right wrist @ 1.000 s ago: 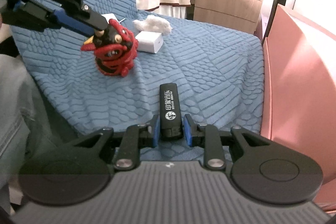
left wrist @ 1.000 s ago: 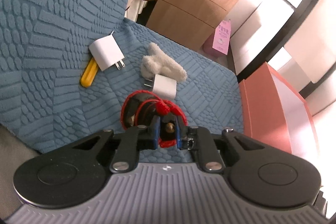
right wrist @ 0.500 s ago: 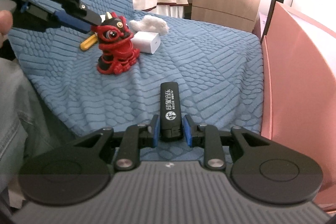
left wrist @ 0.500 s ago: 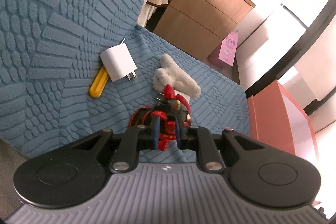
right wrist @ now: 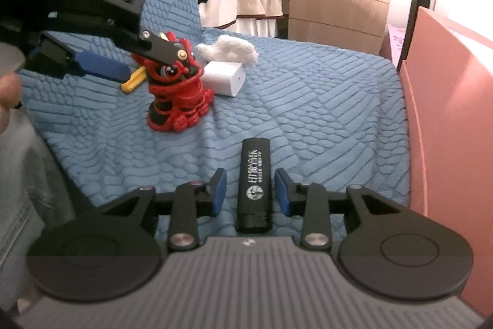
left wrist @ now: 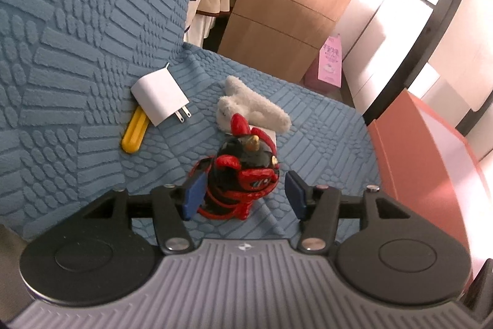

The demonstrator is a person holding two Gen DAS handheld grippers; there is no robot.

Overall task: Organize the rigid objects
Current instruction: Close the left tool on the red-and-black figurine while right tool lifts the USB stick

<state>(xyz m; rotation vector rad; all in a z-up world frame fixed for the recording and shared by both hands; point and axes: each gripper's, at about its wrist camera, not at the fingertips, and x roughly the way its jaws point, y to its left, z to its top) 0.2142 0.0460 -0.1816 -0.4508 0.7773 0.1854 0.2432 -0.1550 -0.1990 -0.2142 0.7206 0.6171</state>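
— So, how is the tidying going from where you are standing?

— Both tongs are standing wide and holding nothing. The left gripper (left wrist: 243, 196) is straddling the red lion figurine (left wrist: 243, 174), which is sitting upright on the blue textured cover (left wrist: 323, 125) of the seat, toward its front edge on the left side. One blue pad is looking close to the figurine's flank; I am not able to say whether it is touching.

— And the other hand?

— The right gripper (right wrist: 251, 193) is open around the black USB stick (right wrist: 254, 184), which is lying flat at the front edge of the seat, pointing toward the backrest, with clear gaps on either side of it.

— Is anything sorted yet?

— I am judging that those two pieces are set down where they are meant to rest, or are about to be taken; the pictures alone are not settling which. Nothing is sitting in the pink box (right wrist: 446, 100) at the seat's right edge, as far as I am seeing.

— What is left?

— A white charger with prongs (left wrist: 160, 96) is lying on a yellow tool (left wrist: 134, 134) along the crease where the seat meets the backrest. A second white charger block (right wrist: 223, 79) is sitting just behind the figurine, with a white fluffy thing (left wrist: 252, 110) against it. Those are looking unorganized, so I am guessing the job is somewhere in its middle.
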